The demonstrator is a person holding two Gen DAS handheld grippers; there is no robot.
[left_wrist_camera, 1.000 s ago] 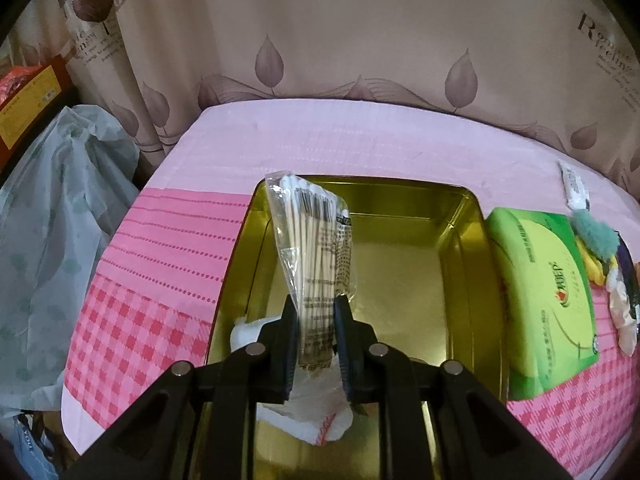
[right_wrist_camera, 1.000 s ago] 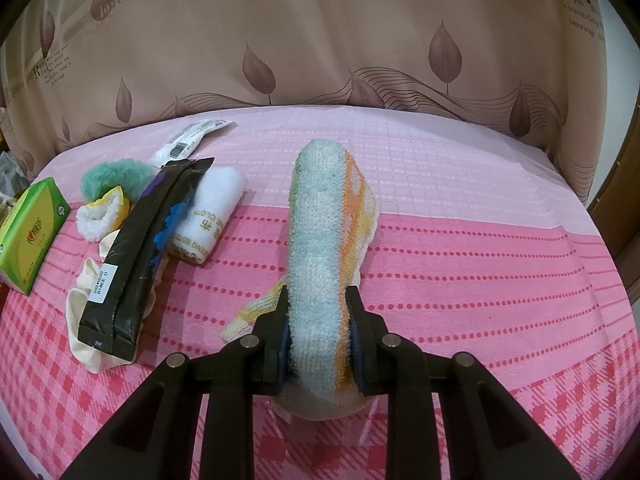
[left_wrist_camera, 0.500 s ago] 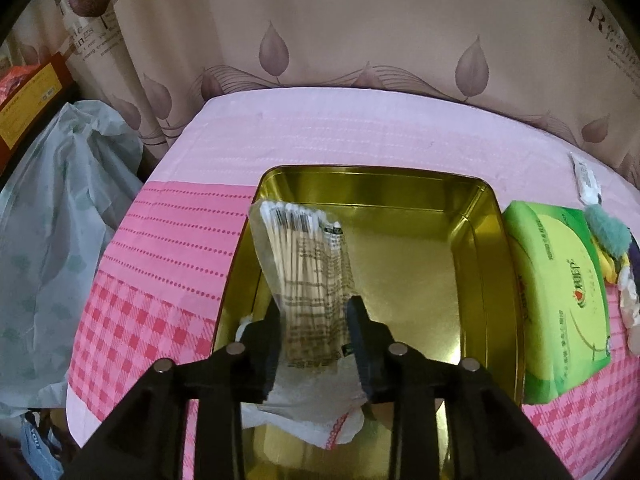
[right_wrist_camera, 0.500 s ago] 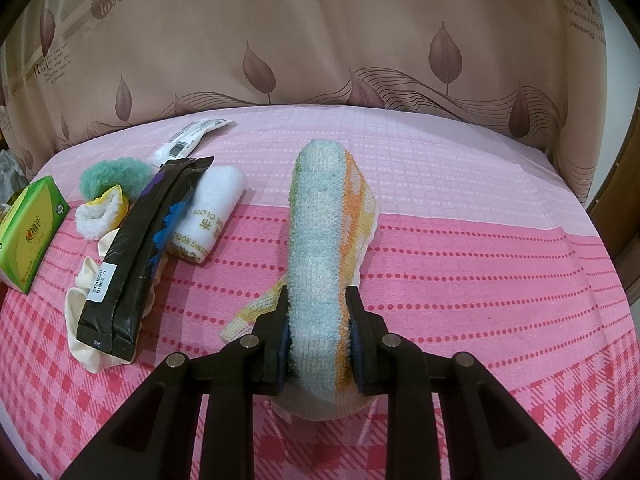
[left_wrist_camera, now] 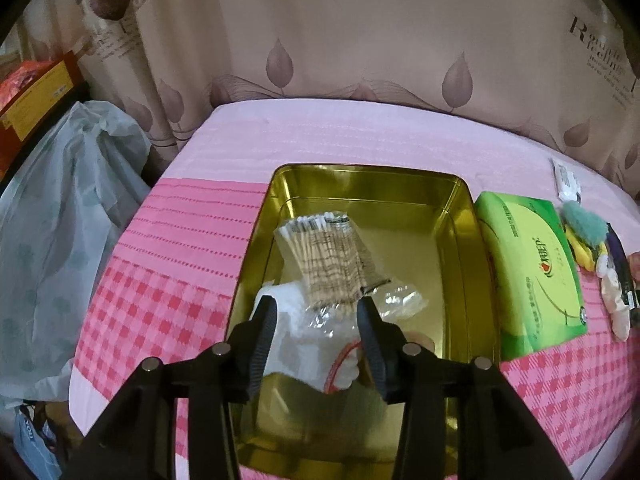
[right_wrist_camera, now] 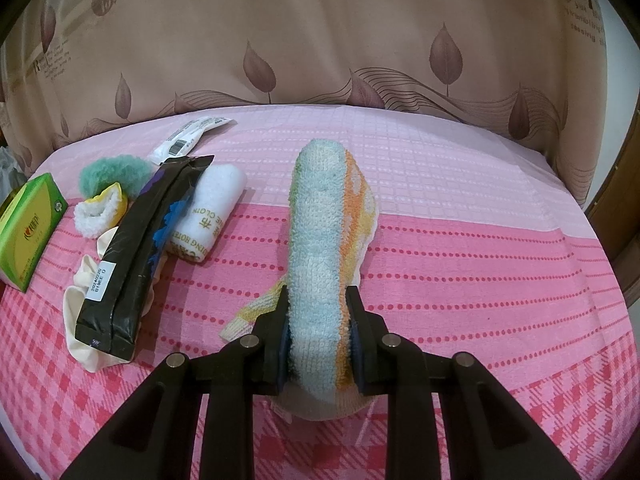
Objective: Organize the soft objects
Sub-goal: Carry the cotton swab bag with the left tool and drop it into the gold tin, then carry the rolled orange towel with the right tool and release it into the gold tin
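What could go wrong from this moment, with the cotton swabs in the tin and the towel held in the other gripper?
1. The open left gripper hangs close over the cotton swab packet; pulling away, a finger might catch its loose plastic and drag it out of the gold tin.
2. The right gripper pinches only the near end of the rolled towel; when lifted, the roll may sag or unroll, and its loose strip already trails on the pink cloth.

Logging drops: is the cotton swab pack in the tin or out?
In: the cotton swab pack lies inside the gold tin, free of the open left gripper.
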